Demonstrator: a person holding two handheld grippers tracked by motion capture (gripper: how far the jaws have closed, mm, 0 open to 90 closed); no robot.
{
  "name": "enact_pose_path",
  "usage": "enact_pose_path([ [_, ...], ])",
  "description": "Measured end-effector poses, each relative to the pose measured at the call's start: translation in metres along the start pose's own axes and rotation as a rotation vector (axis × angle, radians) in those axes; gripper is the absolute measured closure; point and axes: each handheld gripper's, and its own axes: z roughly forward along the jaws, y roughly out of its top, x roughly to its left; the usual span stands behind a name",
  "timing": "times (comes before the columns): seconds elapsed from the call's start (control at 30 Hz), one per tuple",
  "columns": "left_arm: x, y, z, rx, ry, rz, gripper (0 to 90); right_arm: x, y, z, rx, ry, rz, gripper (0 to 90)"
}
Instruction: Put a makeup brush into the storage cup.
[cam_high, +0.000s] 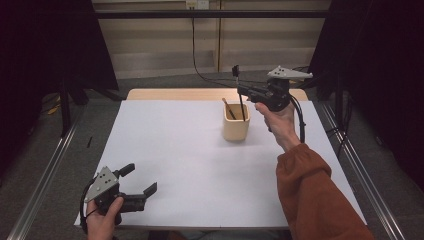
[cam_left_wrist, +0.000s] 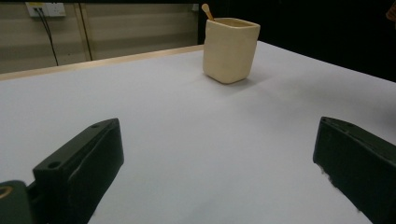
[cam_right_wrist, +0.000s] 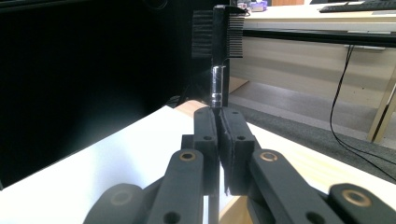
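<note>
Brush (cam_high: 239, 90), thin black handle with a small comb-like head, hangs upright over the cream cup (cam_high: 235, 128), lower end inside the rim next to a wooden stick (cam_high: 228, 108), pinched tight in the right gripper (cam_high: 242, 91). Risk: thin handle could twist or slip in the jaws, or catch the rim and tip the cup on the white table (cam_high: 175, 165). Left gripper (cam_high: 141, 183) rests near the front edge, jaws wide, holding nothing.

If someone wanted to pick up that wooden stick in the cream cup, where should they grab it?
Probably by its rounded top end, coming from above: the thin wooden stick leans inside the cream square cup, and just that tip clears the rim. Jaws closing across the tip seem best.
</note>
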Motion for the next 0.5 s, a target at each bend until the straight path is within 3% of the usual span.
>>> enact_pose_path([
  [0.43,0.000,0.000,0.000,0.000,-0.003,0.002,1.7,-0.010,0.009,0.014,-0.002,-0.015,-0.014,86.0],
  [0.5,0.000,0.000,0.000,-0.001,-0.002,0.001,1.7,-0.011,0.011,0.015,-0.016,-0.010,0.002,86.0],
])
